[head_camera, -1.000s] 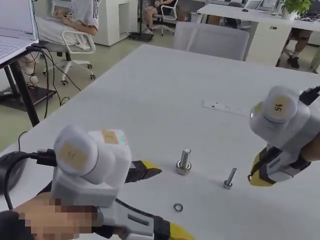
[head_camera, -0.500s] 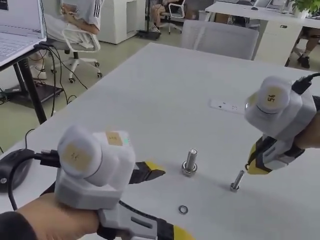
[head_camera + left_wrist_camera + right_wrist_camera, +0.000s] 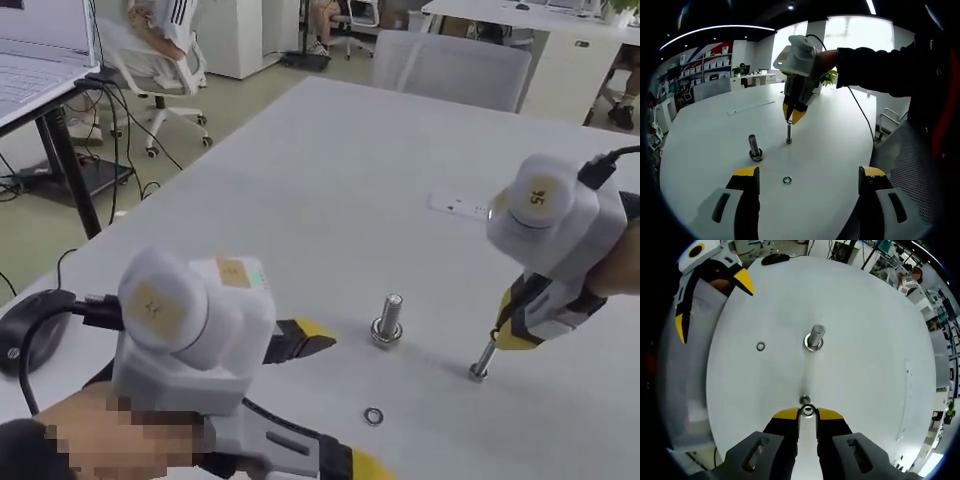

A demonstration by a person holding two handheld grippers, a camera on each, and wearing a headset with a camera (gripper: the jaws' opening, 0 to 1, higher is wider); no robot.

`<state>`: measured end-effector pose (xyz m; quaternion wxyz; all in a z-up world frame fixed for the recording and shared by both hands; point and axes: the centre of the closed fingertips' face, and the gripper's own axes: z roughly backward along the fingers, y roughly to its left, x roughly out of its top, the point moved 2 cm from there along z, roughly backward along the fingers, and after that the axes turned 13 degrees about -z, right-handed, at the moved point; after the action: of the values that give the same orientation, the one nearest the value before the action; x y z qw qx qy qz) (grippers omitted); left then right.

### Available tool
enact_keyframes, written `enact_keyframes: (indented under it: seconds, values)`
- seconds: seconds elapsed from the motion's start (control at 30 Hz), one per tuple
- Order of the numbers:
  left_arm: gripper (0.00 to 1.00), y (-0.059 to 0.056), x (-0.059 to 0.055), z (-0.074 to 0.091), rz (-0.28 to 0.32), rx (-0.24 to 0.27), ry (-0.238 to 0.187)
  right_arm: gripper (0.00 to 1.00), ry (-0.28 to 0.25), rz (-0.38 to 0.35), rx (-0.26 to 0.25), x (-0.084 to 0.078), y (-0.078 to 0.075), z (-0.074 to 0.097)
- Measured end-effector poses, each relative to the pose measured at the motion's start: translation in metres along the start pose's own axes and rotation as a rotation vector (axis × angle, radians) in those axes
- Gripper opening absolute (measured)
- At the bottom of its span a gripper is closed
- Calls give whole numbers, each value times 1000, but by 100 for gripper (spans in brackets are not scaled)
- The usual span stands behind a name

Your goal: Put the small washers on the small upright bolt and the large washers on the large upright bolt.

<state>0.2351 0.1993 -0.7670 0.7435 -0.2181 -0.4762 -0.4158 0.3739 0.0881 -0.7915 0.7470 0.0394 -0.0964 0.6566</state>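
Note:
The large upright bolt [image 3: 388, 318] stands mid-table with a washer around its base; it also shows in the left gripper view [image 3: 755, 147] and the right gripper view [image 3: 815, 336]. The small upright bolt [image 3: 481, 362] [image 3: 789, 134] stands to its right. My right gripper [image 3: 506, 338] [image 3: 808, 414] hovers just over the small bolt's top [image 3: 805, 400], shut on a small washer [image 3: 808, 411]. A loose small washer [image 3: 373, 415] [image 3: 787, 180] [image 3: 760, 346] lies flat nearer me. My left gripper [image 3: 300, 338] [image 3: 809, 175] is open and holds nothing, left of the large bolt.
A white power strip [image 3: 460, 207] lies further back on the white table [image 3: 300, 180]. A black mouse [image 3: 28, 330] with its cable sits at the table's left edge. A grey chair [image 3: 450, 68] stands beyond the far edge, and a side desk [image 3: 40, 70] is at the left.
My right gripper has closed in on the small bolt and now sits right over its top. The left gripper has hardly moved; the head camera has shifted.

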Motion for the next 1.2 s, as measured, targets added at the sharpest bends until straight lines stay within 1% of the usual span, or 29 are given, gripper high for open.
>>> enact_keyframes:
  seconds: [0.47, 0.77, 1.0, 1.2]
  values:
    - [81, 0, 0, 1, 3, 7, -2, 14, 16, 5, 7, -2, -1, -7]
    - [81, 1, -1, 1, 5, 7, -3, 14, 26, -1, 22, -3, 0, -12]
    - [81, 1, 0, 1, 5, 6, -5, 14, 29, -2, 33, -3, 0, -19]
    - [81, 1, -1, 1, 8, 7, -5, 14, 41, -3, 44, -4, 0, -29]
